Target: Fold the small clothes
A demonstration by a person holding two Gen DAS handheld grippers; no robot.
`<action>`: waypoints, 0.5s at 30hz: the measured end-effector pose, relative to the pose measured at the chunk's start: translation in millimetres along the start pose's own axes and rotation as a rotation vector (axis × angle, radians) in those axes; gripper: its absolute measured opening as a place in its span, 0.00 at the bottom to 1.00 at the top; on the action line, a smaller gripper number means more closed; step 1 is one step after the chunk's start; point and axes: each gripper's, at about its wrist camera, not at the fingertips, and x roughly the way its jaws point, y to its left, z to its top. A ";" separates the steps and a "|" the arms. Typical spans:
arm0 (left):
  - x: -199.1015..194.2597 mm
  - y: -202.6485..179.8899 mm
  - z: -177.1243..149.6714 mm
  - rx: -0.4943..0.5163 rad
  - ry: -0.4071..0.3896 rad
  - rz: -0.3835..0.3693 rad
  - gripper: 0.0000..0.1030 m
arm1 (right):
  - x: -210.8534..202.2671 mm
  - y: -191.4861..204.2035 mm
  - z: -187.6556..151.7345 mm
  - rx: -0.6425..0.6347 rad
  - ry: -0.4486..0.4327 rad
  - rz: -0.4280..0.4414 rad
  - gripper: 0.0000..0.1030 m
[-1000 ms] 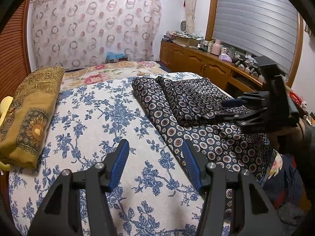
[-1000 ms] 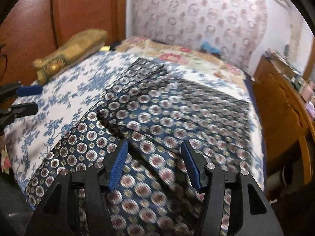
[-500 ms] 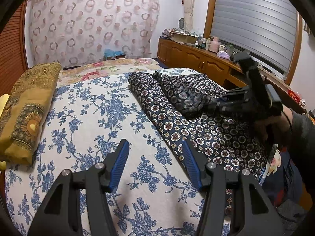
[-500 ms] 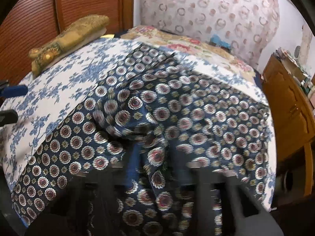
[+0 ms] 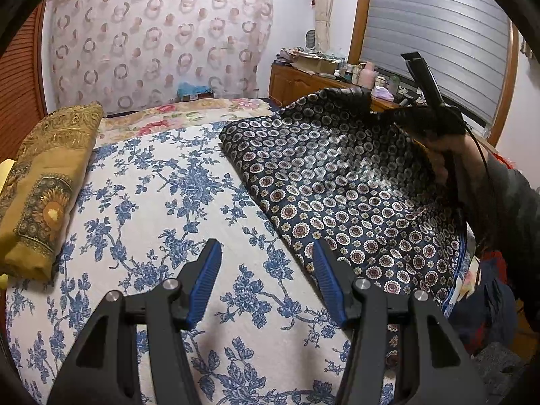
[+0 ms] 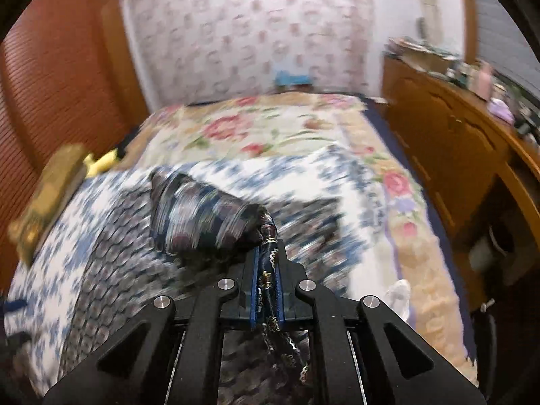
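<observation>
Now we have the right gripper (image 6: 266,270) clamped tight on a bunched fold of the dark patterned cloth (image 5: 337,182), its blue pads pressed together with fabric squeezed between them at lower centre of the right wrist view. A second ago those jaws stood apart above the cloth as it lay flat; half a second ago they were dropping into it. In the left wrist view the right gripper (image 5: 428,114) sits at the upper right of the frame, raised, and the cloth's far edge rises with it in a slanted sheet, while the near edge lies on the blue floral bedspread (image 5: 152,209) at centre right. The right wrist view is smeared with motion blur, so we cannot read how much fabric hangs free beyond the pads.

The left gripper (image 5: 266,283) hovers at lower centre of its own frame with jaws wide apart and nothing between them, over bare bedspread just left of the cloth's near edge, much as it did a second ago.

We judge that the grasp has taken and a fold is beginning: the lifted edge probably needs carrying across the rest of the cloth. A folded mustard-gold cloth (image 5: 44,182) lies at the left edge, well apart.
</observation>
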 end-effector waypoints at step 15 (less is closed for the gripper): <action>4.8 -4.8 -3.1 0.010 0.019 -0.012 0.54 | -22.3 -5.8 -15.7 -0.045 0.008 -0.093 0.42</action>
